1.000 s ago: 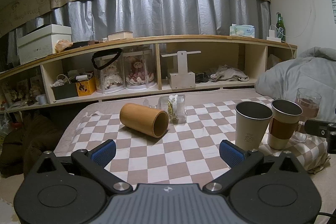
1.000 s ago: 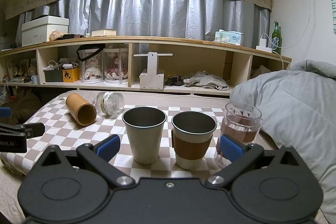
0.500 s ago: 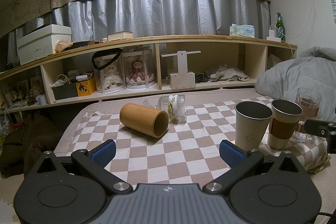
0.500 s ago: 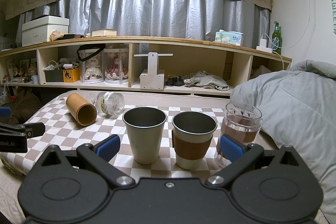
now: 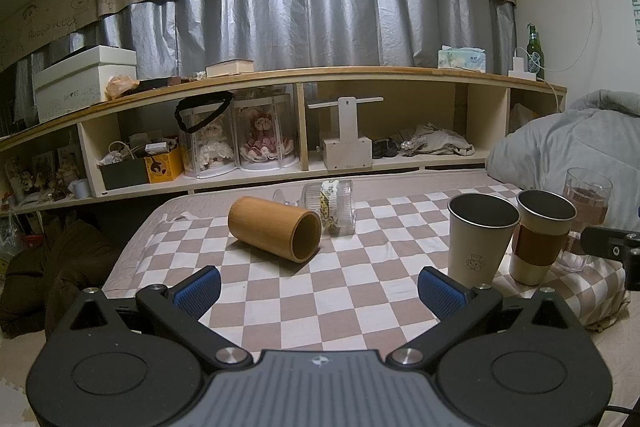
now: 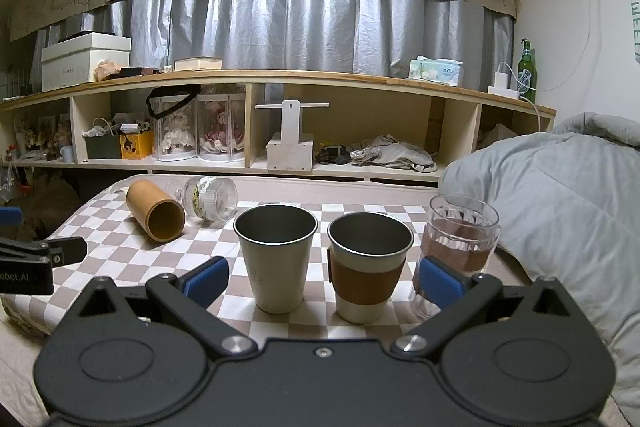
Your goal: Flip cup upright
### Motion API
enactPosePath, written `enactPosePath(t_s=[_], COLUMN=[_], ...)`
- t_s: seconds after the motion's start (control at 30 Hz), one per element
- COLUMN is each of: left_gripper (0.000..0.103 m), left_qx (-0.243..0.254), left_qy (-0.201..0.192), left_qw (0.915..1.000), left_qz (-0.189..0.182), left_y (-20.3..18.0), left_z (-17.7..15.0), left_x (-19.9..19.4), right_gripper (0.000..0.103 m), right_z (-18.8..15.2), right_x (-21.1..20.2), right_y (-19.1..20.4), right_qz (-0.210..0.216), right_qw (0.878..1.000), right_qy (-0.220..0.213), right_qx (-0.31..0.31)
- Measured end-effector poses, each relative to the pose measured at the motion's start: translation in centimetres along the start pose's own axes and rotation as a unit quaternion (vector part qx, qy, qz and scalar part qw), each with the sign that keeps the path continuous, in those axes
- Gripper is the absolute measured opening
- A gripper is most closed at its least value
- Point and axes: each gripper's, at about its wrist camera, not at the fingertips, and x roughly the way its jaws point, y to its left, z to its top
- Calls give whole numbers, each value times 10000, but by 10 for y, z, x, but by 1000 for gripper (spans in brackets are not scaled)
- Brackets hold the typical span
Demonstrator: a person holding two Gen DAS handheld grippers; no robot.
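Since the bamboo cup (image 5: 275, 228) lies tipped ahead of it, the left gripper (image 5: 319, 289) is held released and empty. The right gripper (image 6: 322, 279) is likewise spread, unused, before upright cups.

We see a bamboo cup (image 5: 276, 233) with a smooth matt wooden wall, and beside it a clear ribbed glass jar (image 5: 330, 207). The checkered tablecloth (image 5: 320, 291) is soft woven cloth. The steel tumbler (image 6: 276, 259) has a matt pale coat and dull metal inside; its neighbour, the sleeved cup (image 6: 368, 267), wears a brown leather-like band. Our gripper pads (image 6: 206, 281) look like ridged blue rubber.
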Motion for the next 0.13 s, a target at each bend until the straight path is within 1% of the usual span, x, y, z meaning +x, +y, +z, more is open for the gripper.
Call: enactPosePath(t_s=[0.13], left_gripper=[103], left_qx=[11], left_qy=[-2], left_qw=[10000], left_qz=[0], left_y=[0], left_z=[0], left_x=[0], right_gripper=[102], right_z=[0], right_x=[0], right_y=[0], right_qz=[0], right_qw=[10000], right_qy=[-1], right_qx=[-4])
